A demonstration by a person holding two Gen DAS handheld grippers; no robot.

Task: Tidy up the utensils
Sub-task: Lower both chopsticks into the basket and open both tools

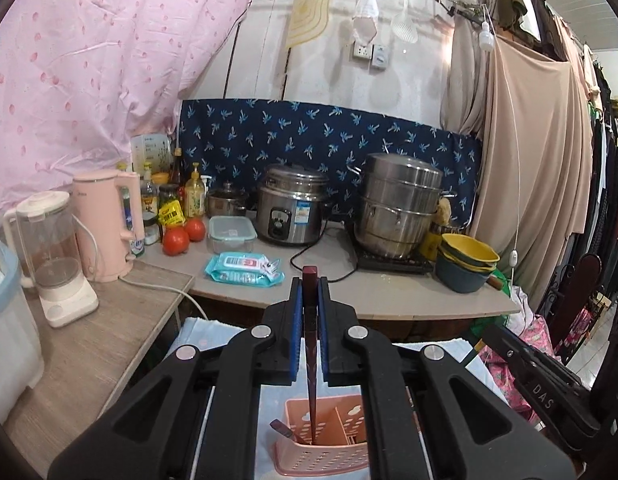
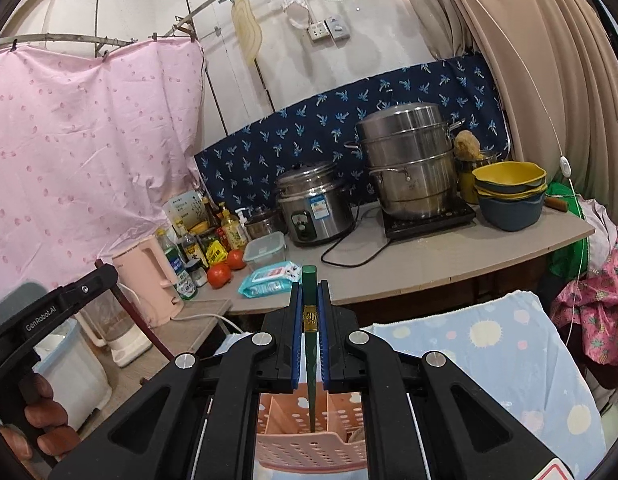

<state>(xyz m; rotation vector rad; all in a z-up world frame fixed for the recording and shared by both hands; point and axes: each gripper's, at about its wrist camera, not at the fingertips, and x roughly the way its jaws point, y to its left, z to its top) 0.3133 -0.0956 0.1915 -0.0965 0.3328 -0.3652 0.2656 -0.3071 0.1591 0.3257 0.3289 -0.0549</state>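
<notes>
Both grippers are busy here. The left gripper (image 1: pixel 310 280) is clamped tight on a dark reddish-brown chopstick (image 1: pixel 310 360), pinched between its blue pads (image 1: pixel 296 320), and the stick hangs pretty much straight down with its thin tip inside the pink perforated plastic utensil basket (image 1: pixel 321 456) right below. There's another dark utensil end (image 1: pixel 280 429) already poking out of the basket's left side. The right gripper (image 2: pixel 310 283) is doing the same thing with a dark green chopstick with a gold band (image 2: pixel 310 320), squeezed between its fingers, tip down in a compartment of the same pink basket (image 2: pixel 309 452). The basket sits on a light blue cloth with pastel dots (image 2: pixel 489 344). Behind it all is the grey counter (image 1: pixel 389 292) with a steel rice cooker (image 1: pixel 291 210), two red tomatoes (image 1: pixel 184 235) and a pack of wet wipes (image 1: pixel 244 267).
</notes>
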